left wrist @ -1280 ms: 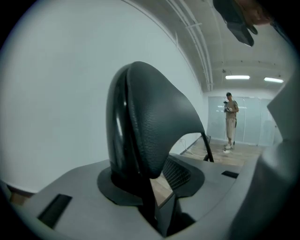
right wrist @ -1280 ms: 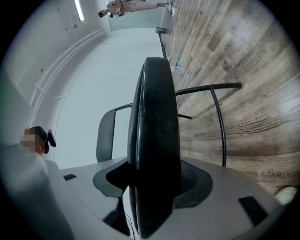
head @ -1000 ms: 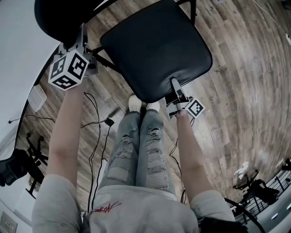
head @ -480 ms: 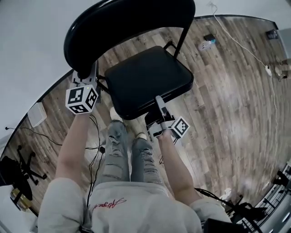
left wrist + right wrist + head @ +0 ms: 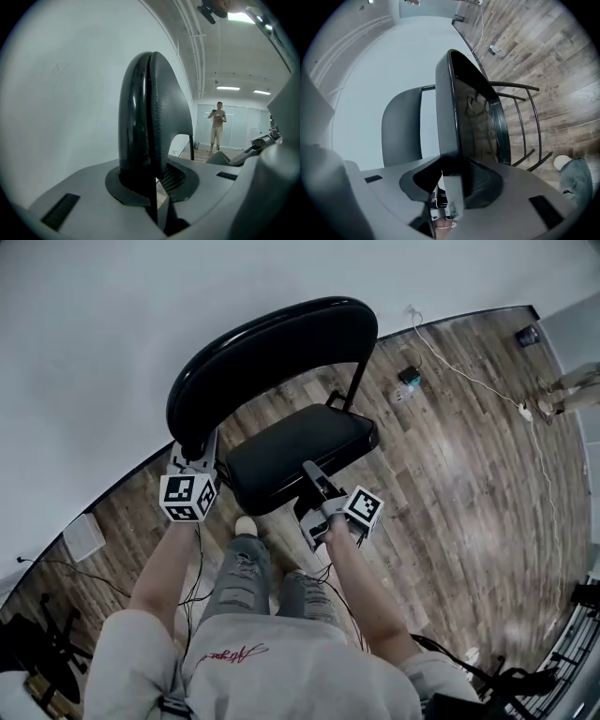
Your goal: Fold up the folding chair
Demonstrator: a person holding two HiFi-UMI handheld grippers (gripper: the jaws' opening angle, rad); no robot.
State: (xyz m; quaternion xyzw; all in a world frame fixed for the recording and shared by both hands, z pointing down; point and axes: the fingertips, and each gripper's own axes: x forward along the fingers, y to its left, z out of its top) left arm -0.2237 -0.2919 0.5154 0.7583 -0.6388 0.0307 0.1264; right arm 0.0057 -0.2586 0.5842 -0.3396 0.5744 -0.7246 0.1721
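Folding chair at the centre of the head view, standing on the wooden floor close to a pale wall, backrest towards the upper left and seat just below it. The left gripper is pinched on the lower left rim of the backrest; in the left gripper view the padded edge rises straight out from between the pressed jaws. The right gripper meets the front edge of the seat from the lower centre of the frame. Its jaws are closing, and the right gripper view shows the seat's edge between them with both pads against it. Handling, as a judgement: the tubular frame is stiff and probably of moderate weight, while the glossy covering looks smooth and likely to slip under a light pinch. The seat should swing about its side pivots – so its front edge gives the longest lever – with the backrest rim serving to steady the frame; linkages near the hinge are best avoided
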